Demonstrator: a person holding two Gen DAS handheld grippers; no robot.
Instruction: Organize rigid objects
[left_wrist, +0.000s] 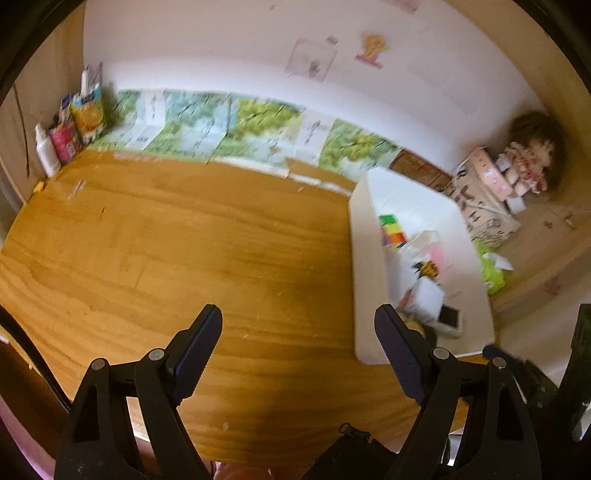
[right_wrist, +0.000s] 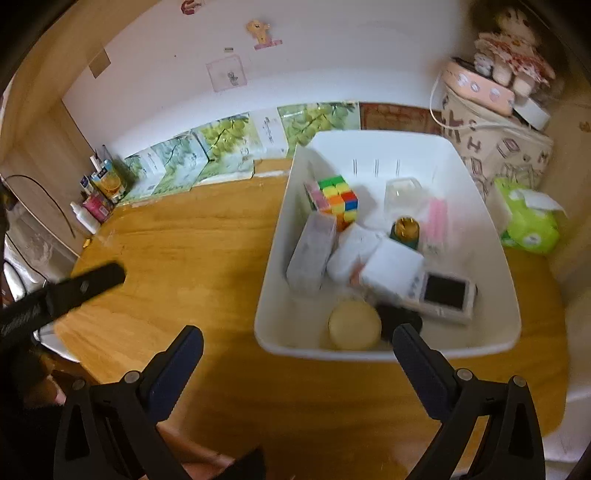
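Note:
A white plastic bin (right_wrist: 491, 236) stands on the wooden table (right_wrist: 192, 266), right of centre. Inside lie a colourful puzzle cube (right_wrist: 338, 197), a clear case (right_wrist: 310, 254), white boxes (right_wrist: 391, 271), a small device with a dark screen (right_wrist: 445, 293), a round cream tin (right_wrist: 354, 324), a gold-capped bottle (right_wrist: 406, 230) and a clear cup (right_wrist: 402, 192). My right gripper (right_wrist: 297, 350) is open and empty, just in front of the bin's near wall. My left gripper (left_wrist: 298, 325) is open and empty above bare wood, left of the bin (left_wrist: 364, 266).
Green-printed boxes (left_wrist: 221, 129) line the back wall. Bottles and cartons (left_wrist: 70, 129) stand in the far left corner. A patterned bag (right_wrist: 495, 144) with a doll (right_wrist: 511, 48) on it and a green tissue pack (right_wrist: 528, 221) sit right of the bin. The left gripper's black body (right_wrist: 62, 291) shows at left.

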